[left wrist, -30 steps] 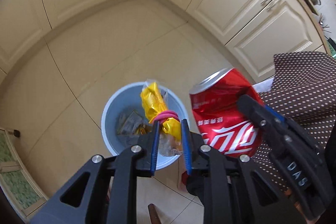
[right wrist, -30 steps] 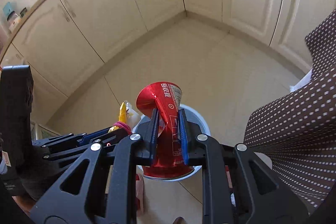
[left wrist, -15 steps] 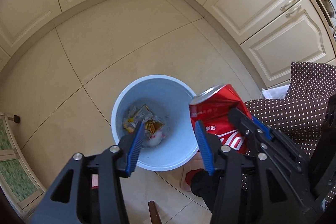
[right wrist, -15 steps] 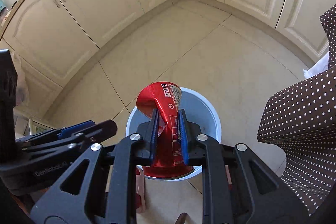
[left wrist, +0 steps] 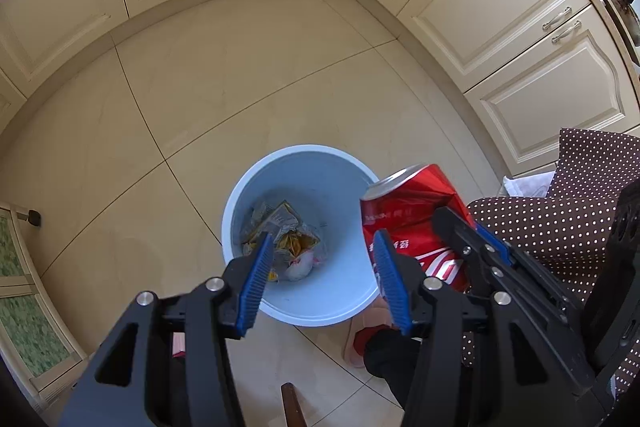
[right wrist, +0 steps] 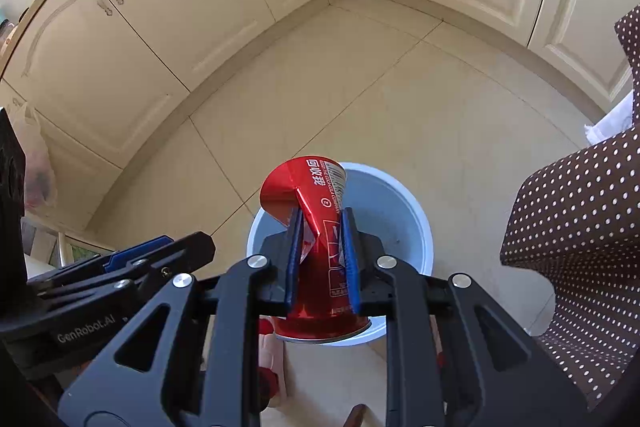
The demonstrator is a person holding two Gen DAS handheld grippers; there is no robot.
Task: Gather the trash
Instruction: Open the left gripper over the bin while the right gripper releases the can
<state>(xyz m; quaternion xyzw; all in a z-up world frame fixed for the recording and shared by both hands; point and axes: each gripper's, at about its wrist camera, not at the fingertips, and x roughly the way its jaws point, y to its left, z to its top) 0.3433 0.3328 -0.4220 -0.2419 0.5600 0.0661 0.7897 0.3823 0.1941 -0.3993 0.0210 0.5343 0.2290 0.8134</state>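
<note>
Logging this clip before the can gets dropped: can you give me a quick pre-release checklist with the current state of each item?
1. Right gripper shut on the crushed red can: ok, jaws pinch its dented middle.
2. Can over the blue bin: ok in the right wrist view; in the left wrist view it sits at the bin's right rim, so cannot tell how centred.
3. Left gripper empty and open: ok.
4. Left gripper out of the drop path: cannot tell; it hangs over the bin beside the can.
5. Room in the bin: ok, only wrappers at the bottom.
</note>
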